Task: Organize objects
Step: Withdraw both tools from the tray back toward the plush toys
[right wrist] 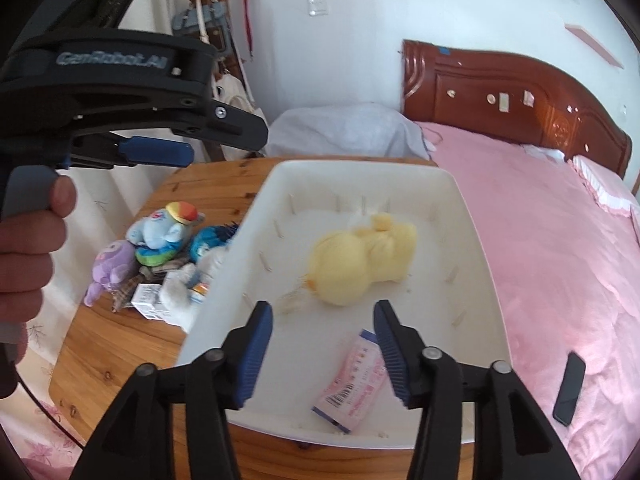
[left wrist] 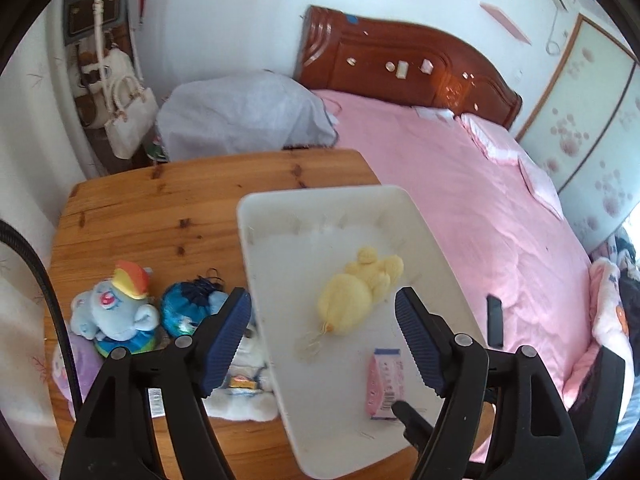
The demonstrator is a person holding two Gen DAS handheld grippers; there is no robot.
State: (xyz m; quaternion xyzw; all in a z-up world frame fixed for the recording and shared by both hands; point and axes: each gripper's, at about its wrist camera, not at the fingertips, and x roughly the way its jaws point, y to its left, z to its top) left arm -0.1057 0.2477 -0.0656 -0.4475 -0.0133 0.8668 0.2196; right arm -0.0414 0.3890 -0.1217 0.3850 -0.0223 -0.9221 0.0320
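A white plastic bin point(left wrist: 256, 264) point(right wrist: 476, 240) sits on the wooden table point(left wrist: 160, 208) point(right wrist: 120, 344). Inside lie a yellow plush duck point(left wrist: 352, 292) point(right wrist: 352, 264) and a pink tissue packet point(left wrist: 384, 384) point(right wrist: 352, 384). Left of the bin is a pile of toys: a blue pony plush point(left wrist: 116, 308) point(right wrist: 168, 232), a blue round plush point(left wrist: 188, 308) point(right wrist: 208, 240), a purple plush point(right wrist: 112, 264) and a white plush point(left wrist: 244, 396) point(right wrist: 180, 296). My left gripper point(left wrist: 324, 340) is open above the bin's left edge; it also shows in the right wrist view point(right wrist: 160, 156). My right gripper point(right wrist: 324, 356) is open and empty over the bin.
A bed with a pink cover point(left wrist: 480, 216) point(right wrist: 560, 264) adjoins the table on the right, with a black phone point(left wrist: 495, 320) point(right wrist: 570, 388) on it. A grey bundle point(left wrist: 244, 116) lies behind the table. Bags point(left wrist: 128, 116) hang at the back left.
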